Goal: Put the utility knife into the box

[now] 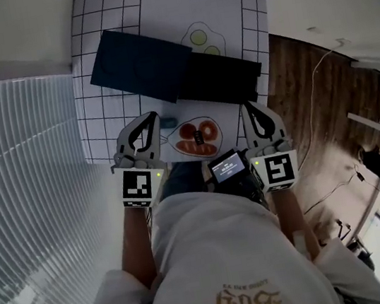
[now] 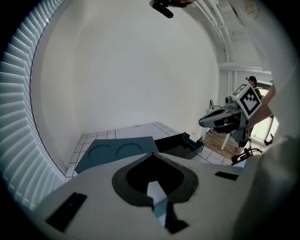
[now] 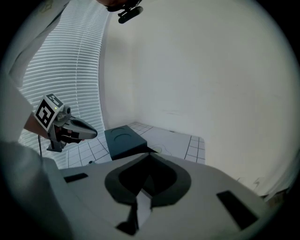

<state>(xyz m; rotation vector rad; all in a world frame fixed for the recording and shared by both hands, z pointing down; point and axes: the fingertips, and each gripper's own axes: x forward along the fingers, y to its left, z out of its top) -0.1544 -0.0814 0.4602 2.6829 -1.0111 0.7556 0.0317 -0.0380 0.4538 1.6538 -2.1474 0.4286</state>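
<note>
**Both grippers closed and empty over the near table edge**
The left gripper (image 1: 150, 115) and the right gripper (image 1: 248, 105) each have their jaws together, gripping nothing. A small blue-grey oblong, probably the utility knife (image 1: 168, 122), lies on the white grid-pattern tablecloth (image 1: 92, 120), just beside the left gripper. It is apart from the open black rectangular box (image 1: 225, 78) and the dark blue flat case (image 1: 139, 64).

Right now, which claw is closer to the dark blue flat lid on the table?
Left. The left claw points at the dark blue flat lid's near edge, just short of it; the right claw is off to the side, short of the black open box.
</note>
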